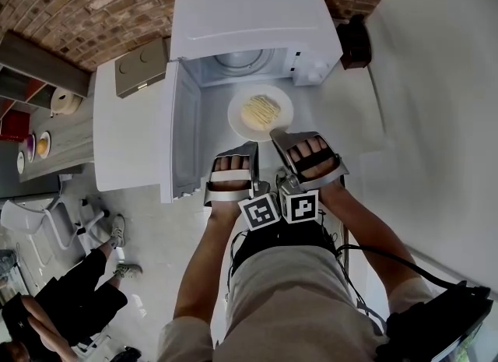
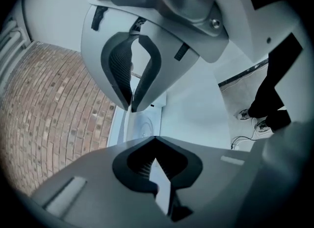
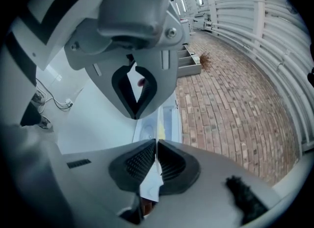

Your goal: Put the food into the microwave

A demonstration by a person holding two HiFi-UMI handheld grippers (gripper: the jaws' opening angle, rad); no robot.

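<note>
Your right hand-held gripper point(image 1: 272, 131) pinches the plate point(image 1: 237, 115) rim so you can slide the food point(image 1: 261, 110) off the desk point(image 1: 315, 111) into the open microwave point(image 1: 249, 22). Your left hand-held gripper point(image 1: 253, 145) waits closed, empty.

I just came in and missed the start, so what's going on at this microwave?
A person holds a two-jaw gripper in each hand in front of a white microwave whose door is swung open. The plate of food sits on the counter just in front of the opening, not yet inside. The left gripper and right gripper are both shut and hold nothing. The right one's tip is close to the plate's near rim.
</note>
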